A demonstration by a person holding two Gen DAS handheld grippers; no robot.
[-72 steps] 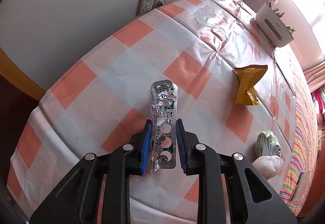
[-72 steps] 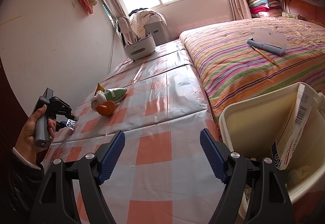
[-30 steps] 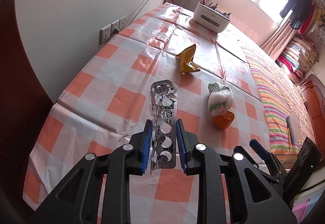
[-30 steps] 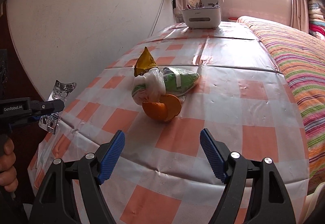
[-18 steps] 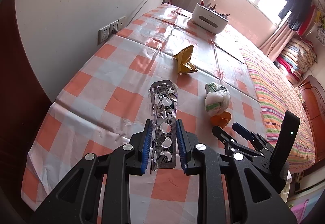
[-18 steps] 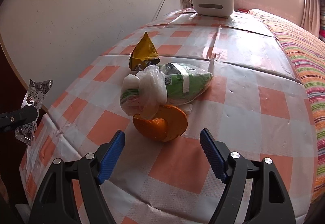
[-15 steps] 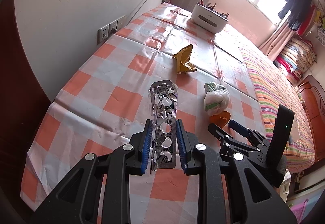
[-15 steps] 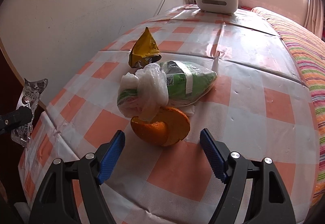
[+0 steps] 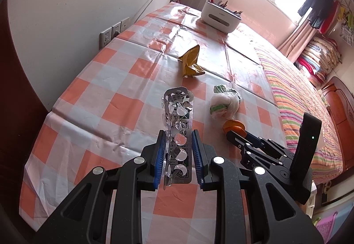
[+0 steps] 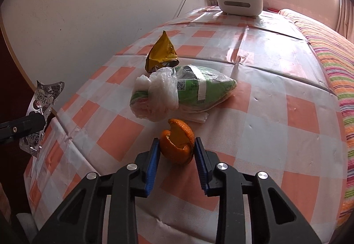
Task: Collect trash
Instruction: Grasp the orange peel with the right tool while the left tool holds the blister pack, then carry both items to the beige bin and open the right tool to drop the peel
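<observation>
1. Since half a second ago my right gripper (image 10: 177, 147) has advanced to the orange peel (image 10: 177, 144) and narrowed from wide open; its blue ribbed pads (image 10: 152, 164) now bracket the peel on both sides, the right pad touching it, the left pad at its edge.
2. My left gripper (image 9: 178, 152) remains closed on the blister pack (image 9: 178, 133), unchanged in grip.
3. Materials: the peel is a curled, pebbled orange shell with a torn rim, resting on the glossy orange-and-white checked tablecloth (image 10: 276, 133). The blister pack is a flat silver foil strip with ruptured, crinkled pockets.
4. Beyond the peel, almost touching it, lies a knotted translucent plastic bag (image 10: 159, 93) around a green wrapper (image 10: 205, 91). Beyond the bag stands a creased yellow foil packet (image 10: 161, 54), cone-shaped. Farthest from the peel, at the table's far end, sits a white rounded box (image 10: 240, 0).
5. Edges: the cloth drops over the table's edge to the peel's left. To the peel's right the cloth is bare up to the striped bed cover (image 10: 338, 62).
6. Orientation: the blister pack's long axis runs straight out from my left jaws, its free end held above the cloth. The peel's open cup faces up and towards the bag.
7. In the left wrist view, my right gripper lies low over the cloth, its tips at the peel (image 9: 234, 126).
</observation>
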